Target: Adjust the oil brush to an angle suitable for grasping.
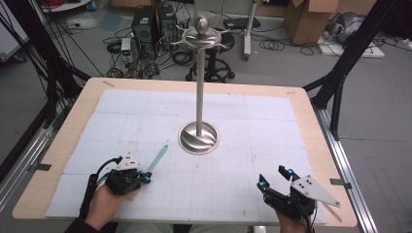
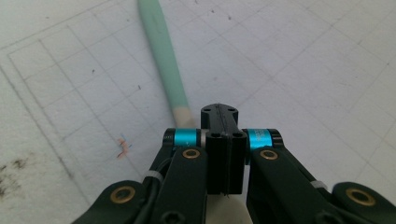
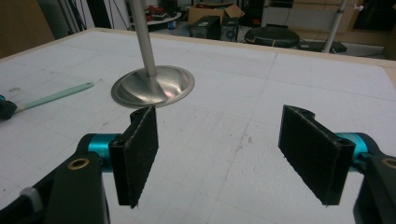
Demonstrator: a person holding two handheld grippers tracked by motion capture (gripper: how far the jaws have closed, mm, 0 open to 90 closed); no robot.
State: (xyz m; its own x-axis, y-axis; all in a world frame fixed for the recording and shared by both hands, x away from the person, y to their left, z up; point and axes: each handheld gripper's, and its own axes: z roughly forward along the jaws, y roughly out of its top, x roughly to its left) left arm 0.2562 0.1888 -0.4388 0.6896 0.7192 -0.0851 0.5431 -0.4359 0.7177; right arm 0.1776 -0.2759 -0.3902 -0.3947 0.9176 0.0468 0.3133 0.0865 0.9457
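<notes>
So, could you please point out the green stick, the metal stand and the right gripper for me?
green stick point(image 2: 161, 51), left gripper view, on the middle of its green length.
metal stand point(image 1: 199, 82), high view, on its upright pole.
right gripper point(image 3: 224, 154), right gripper view, midway between its open pads.

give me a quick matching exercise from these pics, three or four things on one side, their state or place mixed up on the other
Things:
1. left tool
2. right tool
3. green stick
4. metal stand

States or places:
A. upright at the middle of the table
B. jaws wide apart, nothing between them
C. lying flat on the gridded mat, pale end toward the left tool
D. jaws closed together, tip just beside the stick's pale end

Pairs: 1-D, 2-B, 3-C, 4-A
</notes>
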